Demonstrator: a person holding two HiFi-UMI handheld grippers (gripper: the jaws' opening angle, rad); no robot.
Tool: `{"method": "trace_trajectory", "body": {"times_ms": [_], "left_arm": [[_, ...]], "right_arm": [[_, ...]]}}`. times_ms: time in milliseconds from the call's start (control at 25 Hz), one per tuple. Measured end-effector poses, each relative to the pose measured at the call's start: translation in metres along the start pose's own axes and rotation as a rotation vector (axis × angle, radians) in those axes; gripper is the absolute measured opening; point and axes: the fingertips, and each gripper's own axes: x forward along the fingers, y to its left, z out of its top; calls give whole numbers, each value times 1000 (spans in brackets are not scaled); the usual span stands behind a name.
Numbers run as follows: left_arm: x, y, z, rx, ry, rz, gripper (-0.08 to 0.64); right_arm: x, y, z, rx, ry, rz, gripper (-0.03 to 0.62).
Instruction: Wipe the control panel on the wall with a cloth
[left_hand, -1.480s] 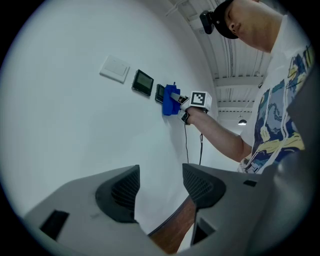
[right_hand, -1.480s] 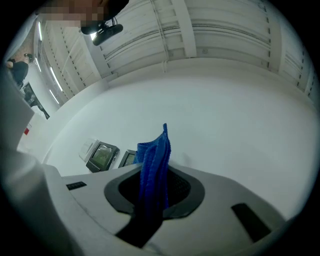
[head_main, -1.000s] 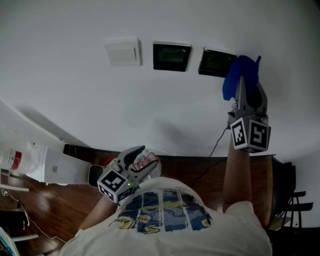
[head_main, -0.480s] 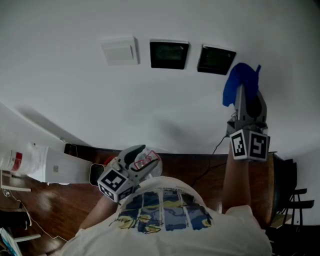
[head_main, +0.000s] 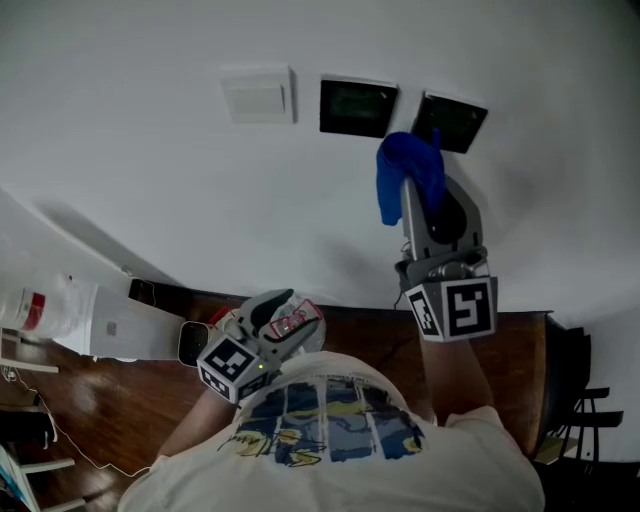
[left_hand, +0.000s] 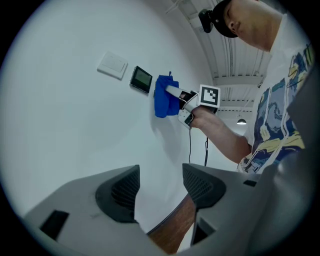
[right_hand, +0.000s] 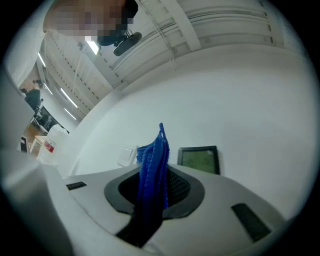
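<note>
Blue cloth (head_main: 404, 168) held up at the wall by the right gripper (head_main: 414, 182).

The right gripper's jaws are closed on the cloth, which stands up between them in the right gripper view (right_hand: 154, 167). In the head view the cloth sits at 5 o'clock from the middle dark panel (head_main: 358, 106) and overlaps the 7 o'clock corner of the right dark panel (head_main: 456, 121). A white switch plate (head_main: 258, 97) lies at 9 o'clock from them. The left gripper (head_main: 281, 318) hangs low by the person's shirt (head_main: 330, 420), jaws apart and empty.
</note>
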Motion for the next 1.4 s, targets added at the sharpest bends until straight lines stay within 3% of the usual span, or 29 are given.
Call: {"method": "trace_trajectory", "body": {"times_ms": [200, 400, 640, 880, 1400], "left_arm": [[-15, 6, -3, -20, -8, 39, 242], [-29, 14, -9, -31, -13, 79, 242], [-38, 21, -13, -46, -18, 101, 242], [-29, 17, -9, -50, -20, 72, 242], [-17, 11, -9, -18, -4, 38, 242]], "right_arm": [[47, 37, 11, -6, -38, 85, 96], [86, 53, 7, 5, -29, 96, 95], [88, 29, 9, 6, -38, 32, 95], [68, -2, 9, -9, -30, -42, 97], [41, -41, 12, -46, -20, -115, 95]]}}
